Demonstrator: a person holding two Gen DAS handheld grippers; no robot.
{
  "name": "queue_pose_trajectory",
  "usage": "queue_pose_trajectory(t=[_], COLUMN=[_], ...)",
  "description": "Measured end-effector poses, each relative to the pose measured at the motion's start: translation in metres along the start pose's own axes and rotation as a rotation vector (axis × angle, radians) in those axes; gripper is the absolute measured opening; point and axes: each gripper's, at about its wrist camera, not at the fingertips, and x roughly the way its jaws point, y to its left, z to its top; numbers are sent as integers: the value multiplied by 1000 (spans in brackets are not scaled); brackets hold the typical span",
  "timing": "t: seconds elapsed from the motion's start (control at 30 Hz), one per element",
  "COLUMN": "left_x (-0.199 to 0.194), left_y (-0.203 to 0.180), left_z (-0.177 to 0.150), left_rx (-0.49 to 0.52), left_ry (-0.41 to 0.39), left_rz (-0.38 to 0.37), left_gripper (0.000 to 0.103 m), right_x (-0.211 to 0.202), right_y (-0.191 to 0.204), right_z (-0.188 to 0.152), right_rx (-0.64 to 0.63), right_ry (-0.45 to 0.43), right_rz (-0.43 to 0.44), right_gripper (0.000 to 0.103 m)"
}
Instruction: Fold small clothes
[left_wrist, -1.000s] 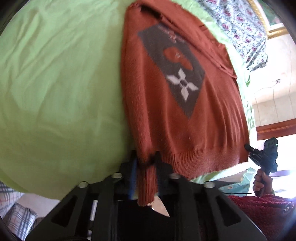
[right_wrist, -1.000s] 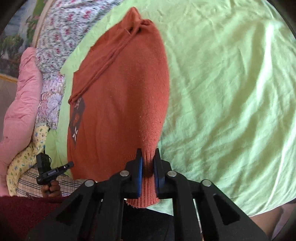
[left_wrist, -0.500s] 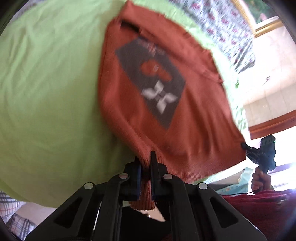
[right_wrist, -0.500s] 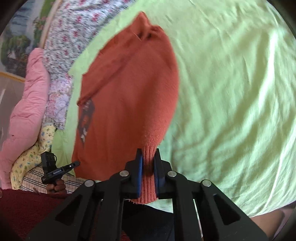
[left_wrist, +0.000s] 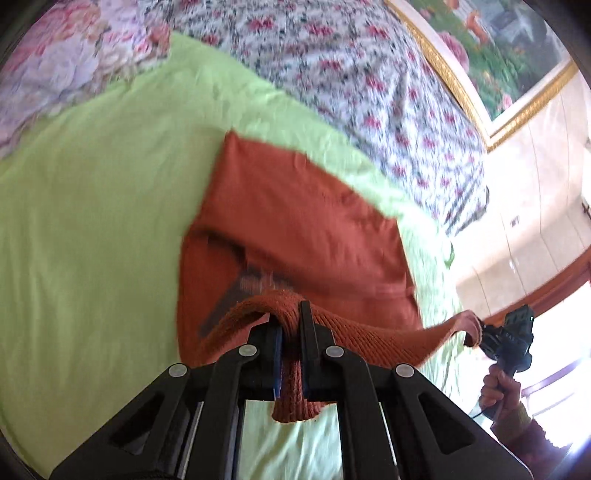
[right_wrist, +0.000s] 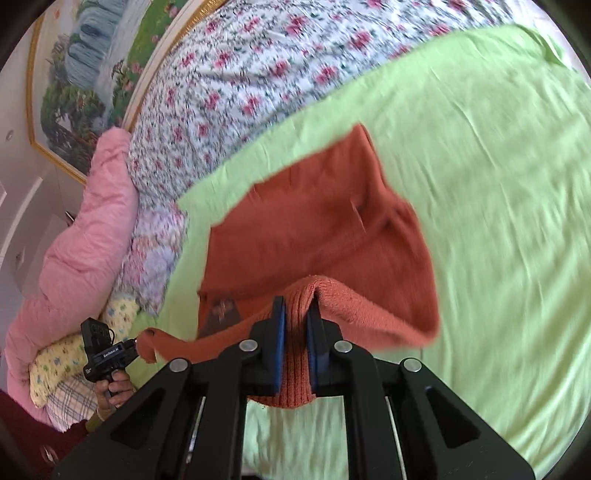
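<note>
Both grippers, left (left_wrist: 290, 328) & right (right_wrist: 295, 325), are pinching the ribbed hem of the rust sweater (left_wrist: 295, 218), lifting it over the body lying on the green sheet (left_wrist: 92, 221). Mid-fold, bottom going toward the collar; next they'll prob. need to lay the hem down evenly & let go. Vs 1 s ago, sweater's no longer lying flat & the gray motif is mostly getting covered.

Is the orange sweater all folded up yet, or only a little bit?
Only a little. Done: the sweater lies on the green sheet with its sleeves tucked in. In hand: the left gripper and right gripper each pinch a corner of the ribbed hem, lifted over the body. Left: laying the hem down and letting go.
</note>
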Motion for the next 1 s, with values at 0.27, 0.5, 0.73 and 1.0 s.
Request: queue_pose_trajectory(t=[0.27,0.5,0.73,1.0], left_x=[61,125,185,211], left_y=[-5,7,29,36], left_z=[88,131,148,147], left_rx=[7,17,-6,1], left_ry=[-97,-75,-25,36], left_rz=[81,132,206,268], left_gripper=[5,5,5,21], right_x=[62,118,171,187], right_y=[-14,-39,-66,-84], right_z=[84,134,151,159], right_rx=[-31,-21,-14,46], right_ry=[-31,-11,60,97], right_rz=[-29,-79,-171,-167], right_gripper=[11,11,11,18])
